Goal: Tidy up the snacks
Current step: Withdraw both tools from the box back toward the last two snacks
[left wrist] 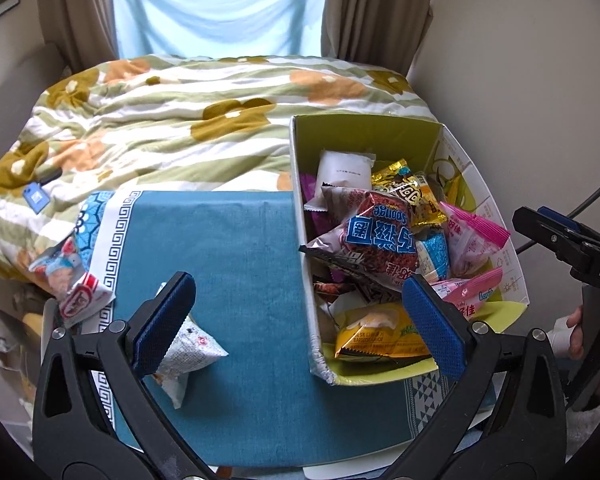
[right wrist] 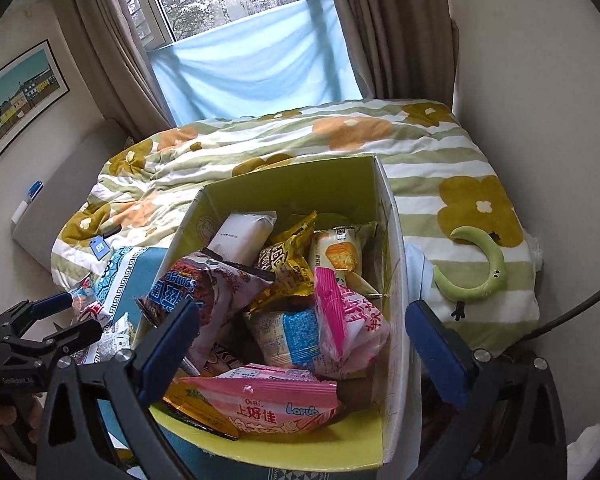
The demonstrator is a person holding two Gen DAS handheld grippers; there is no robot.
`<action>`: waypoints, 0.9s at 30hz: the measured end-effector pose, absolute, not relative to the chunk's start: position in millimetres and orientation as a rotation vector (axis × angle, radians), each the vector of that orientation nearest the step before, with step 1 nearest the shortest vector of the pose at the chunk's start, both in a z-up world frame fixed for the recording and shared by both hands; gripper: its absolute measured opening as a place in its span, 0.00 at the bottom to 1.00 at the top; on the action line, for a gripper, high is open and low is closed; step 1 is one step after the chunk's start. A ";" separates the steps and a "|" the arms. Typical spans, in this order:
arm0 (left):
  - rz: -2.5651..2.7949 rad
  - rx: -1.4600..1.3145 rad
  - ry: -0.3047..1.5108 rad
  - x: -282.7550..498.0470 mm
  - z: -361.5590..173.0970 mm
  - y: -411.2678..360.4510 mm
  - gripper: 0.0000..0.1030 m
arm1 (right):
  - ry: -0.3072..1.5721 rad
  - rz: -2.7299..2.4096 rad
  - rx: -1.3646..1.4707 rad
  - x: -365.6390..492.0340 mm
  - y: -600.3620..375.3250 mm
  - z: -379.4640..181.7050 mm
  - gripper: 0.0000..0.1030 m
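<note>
A cardboard box (left wrist: 300, 184) with a yellow-green lining is sitting on a blue cloth (left wrist: 236, 264) spread over the foot of a bed, and it is brimming with snack packets. In the left wrist view the left gripper (left wrist: 296, 320) is hovering over the cloth with its jaws spread wide and nothing between them; its left finger is lying just in front of a small white packet (left wrist: 192, 350) resting on the cloth, while its right finger is hanging over the box's near corner, above an orange packet (left wrist: 380, 338). A red-and-blue sponge snack bag (left wrist: 376, 236) is lying on top of the heap, with pink packets (left wrist: 472, 236) beside it against the right wall. Two more packets, one red-and-white (left wrist: 80, 300), are lying at the cloth's left edge, partly on the flowered quilt (left wrist: 172, 108). In the right wrist view the right gripper (right wrist: 304, 340) is poised above the box, jaws also parted and holding nothing, framing a pink Oishi packet (right wrist: 268, 404) at the near end and a white pouch (right wrist: 244, 238) toward the far wall. A green crescent-shaped plush (right wrist: 484, 268) is lying on the quilt to the right of the box, well apart from it
</note>
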State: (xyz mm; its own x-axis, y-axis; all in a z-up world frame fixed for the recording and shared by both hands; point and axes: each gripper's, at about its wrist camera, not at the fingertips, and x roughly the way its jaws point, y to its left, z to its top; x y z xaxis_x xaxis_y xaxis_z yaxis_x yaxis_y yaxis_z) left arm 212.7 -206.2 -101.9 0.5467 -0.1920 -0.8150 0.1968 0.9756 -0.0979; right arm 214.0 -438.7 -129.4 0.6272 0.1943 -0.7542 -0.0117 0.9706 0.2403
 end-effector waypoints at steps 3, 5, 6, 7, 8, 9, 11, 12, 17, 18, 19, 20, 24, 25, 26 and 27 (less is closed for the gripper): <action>-0.196 0.013 0.940 205.6 -91.6 -195.6 0.99 | 0.882 0.136 0.223 211.6 -431.2 -120.6 0.99; -0.170 0.013 0.919 200.2 -83.5 -186.1 0.99 | 0.883 0.140 0.202 212.4 -424.6 -113.8 0.99; -0.161 0.009 0.910 197.3 -80.0 -180.8 0.99 | 0.879 0.144 0.179 213.1 -419.9 -109.8 0.99; -0.153 0.004 0.901 194.3 -76.7 -174.6 0.99 | 0.870 0.148 0.153 212.9 -414.4 -105.4 0.99; -0.144 -0.002 0.891 191.2 -74.0 -168.0 0.99 | 0.862 0.151 0.132 213.1 -409.0 -101.1 0.99; -0.135 -0.008 0.881 188.1 -71.5 -161.1 0.99 | 0.853 0.160 0.121 212.9 -403.3 -96.8 0.99; -0.110 -0.019 0.868 182.8 -68.0 -144.4 0.99 | 0.832 0.193 0.122 212.4 -392.3 -88.5 0.99; -0.099 -0.026 0.862 180.1 -66.5 -135.5 0.99 | 0.822 0.211 0.123 212.2 -386.3 -84.9 0.99; -0.051 -0.059 0.842 171.0 -60.1 -78.5 0.99 | 0.784 0.256 0.096 209.0 -345.4 -70.9 0.99; -0.045 -0.065 0.838 170.3 -59.1 -65.6 0.99 | 0.782 0.265 0.094 208.6 -336.5 -69.0 0.99; -0.039 -0.068 0.836 170.5 -58.8 -52.9 0.99 | 0.781 0.273 0.093 209.1 -328.3 -67.7 0.99; -0.036 -0.070 0.835 171.0 -58.7 -40.7 0.99 | 0.776 0.275 0.096 208.4 -319.4 -66.4 0.99; -0.036 -0.068 0.860 176.4 -62.5 5.7 0.99 | 0.758 0.259 0.112 203.4 -283.2 -65.1 0.99; -0.040 -0.065 0.864 176.7 -64.4 16.6 0.99 | 0.760 0.246 0.116 203.0 -272.8 -65.6 0.99; -0.041 -0.063 0.870 178.7 -67.0 27.4 0.99 | 0.764 0.241 0.124 201.9 -262.5 -66.6 0.99; -0.040 -0.063 0.878 181.4 -70.1 38.1 0.99 | 0.768 0.242 0.135 201.0 -251.9 -68.2 0.99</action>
State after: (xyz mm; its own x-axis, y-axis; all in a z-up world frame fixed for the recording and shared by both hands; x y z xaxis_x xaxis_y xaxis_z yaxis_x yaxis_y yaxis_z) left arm 181.4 38.1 -70.1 0.6379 -0.0609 -0.7677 0.0091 0.9974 -0.0715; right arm 201.0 -251.9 -68.2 0.6937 0.2648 -0.6699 -0.1668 0.9638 0.2082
